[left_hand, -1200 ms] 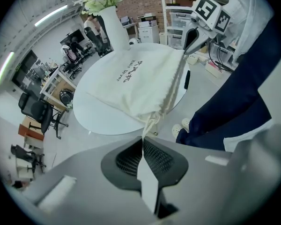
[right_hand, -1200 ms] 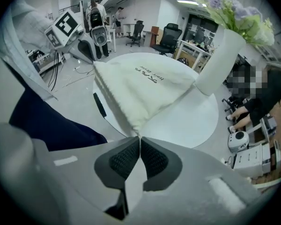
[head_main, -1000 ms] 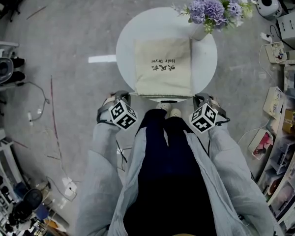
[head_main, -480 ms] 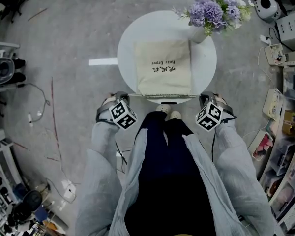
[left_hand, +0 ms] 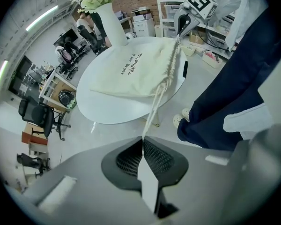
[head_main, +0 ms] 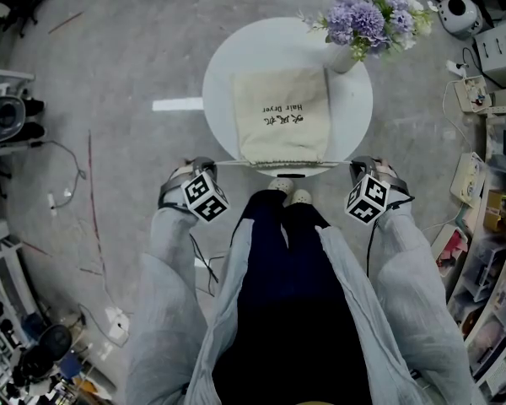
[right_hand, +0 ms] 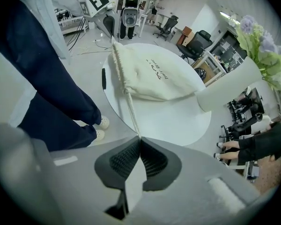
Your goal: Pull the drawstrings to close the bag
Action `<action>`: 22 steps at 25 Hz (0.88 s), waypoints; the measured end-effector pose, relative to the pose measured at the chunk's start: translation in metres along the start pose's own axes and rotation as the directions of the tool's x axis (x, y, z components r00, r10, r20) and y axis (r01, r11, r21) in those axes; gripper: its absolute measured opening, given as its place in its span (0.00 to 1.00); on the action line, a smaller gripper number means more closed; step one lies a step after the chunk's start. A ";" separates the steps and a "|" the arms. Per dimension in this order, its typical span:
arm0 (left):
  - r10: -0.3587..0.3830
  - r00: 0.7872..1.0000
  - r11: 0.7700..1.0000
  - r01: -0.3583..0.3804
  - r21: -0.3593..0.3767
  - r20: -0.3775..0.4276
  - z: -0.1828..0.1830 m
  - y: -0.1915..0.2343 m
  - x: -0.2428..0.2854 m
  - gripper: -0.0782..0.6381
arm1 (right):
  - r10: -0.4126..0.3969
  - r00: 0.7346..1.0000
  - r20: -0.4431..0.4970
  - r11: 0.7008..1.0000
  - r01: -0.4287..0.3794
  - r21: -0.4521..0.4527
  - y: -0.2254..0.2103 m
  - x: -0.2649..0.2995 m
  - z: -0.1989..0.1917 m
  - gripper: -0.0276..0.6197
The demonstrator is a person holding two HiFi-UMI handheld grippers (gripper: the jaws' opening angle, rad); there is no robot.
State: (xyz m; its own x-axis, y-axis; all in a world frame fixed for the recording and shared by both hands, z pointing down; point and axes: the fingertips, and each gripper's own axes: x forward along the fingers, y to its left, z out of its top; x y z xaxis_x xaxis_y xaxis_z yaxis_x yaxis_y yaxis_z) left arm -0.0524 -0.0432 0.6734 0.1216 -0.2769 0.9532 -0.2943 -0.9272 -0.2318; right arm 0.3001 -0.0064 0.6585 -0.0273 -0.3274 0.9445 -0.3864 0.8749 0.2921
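Note:
A cream drawstring bag (head_main: 282, 116) with dark print lies flat on the round white table (head_main: 219, 74), its gathered mouth at the near edge. My left gripper (head_main: 201, 167) is off the table's near left and is shut on the left drawstring (left_hand: 157, 102), which runs taut from my jaws (left_hand: 143, 139) to the bag (left_hand: 136, 74). My right gripper (head_main: 363, 167) is off the near right, shut on the right drawstring (right_hand: 130, 109), which leads from my jaws (right_hand: 139, 138) to the bag (right_hand: 154, 76). The cords form a straight line across the mouth.
A white vase of purple flowers (head_main: 367, 19) stands at the table's far right, beside the bag. The person's legs and shoes (head_main: 288, 197) are just below the near edge. Shelves and equipment (head_main: 489, 142) line the right side; cables (head_main: 67, 175) lie on the floor at left.
The right gripper has moved outward to the right and the left one slightly left. Both cords now stretch straighter along the table's near edge.

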 end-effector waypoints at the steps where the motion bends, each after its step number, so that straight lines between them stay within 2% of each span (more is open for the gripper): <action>1: 0.002 1.000 1.000 -0.002 0.009 -0.004 -0.001 0.000 0.000 0.15 | 0.000 1.000 0.002 1.000 0.000 -0.010 -0.001 -0.001 -0.001 0.06; 4: 0.016 1.000 0.999 -0.015 0.041 -0.020 -0.005 0.001 -0.001 0.15 | -0.009 1.000 0.000 0.999 0.009 -0.035 -0.004 -0.003 -0.005 0.06; 8: 0.025 0.999 0.999 -0.024 0.028 -0.047 -0.009 0.006 0.001 0.15 | -0.021 0.999 -0.034 0.998 0.019 -0.063 -0.007 -0.001 -0.016 0.06; 22: 0.044 0.995 0.999 -0.044 0.003 -0.090 -0.019 0.011 0.002 0.15 | -0.018 0.993 -0.114 0.998 0.012 -0.054 -0.011 -0.001 -0.051 0.05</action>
State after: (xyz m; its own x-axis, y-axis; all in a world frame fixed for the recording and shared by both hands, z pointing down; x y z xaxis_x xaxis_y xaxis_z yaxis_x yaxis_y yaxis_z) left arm -0.0737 -0.0492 0.6761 0.0228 -0.2934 0.9557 -0.2969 -0.9148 -0.2738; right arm 0.3517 0.0025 0.6616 0.0846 -0.3005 0.9500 -0.3361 0.8890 0.3111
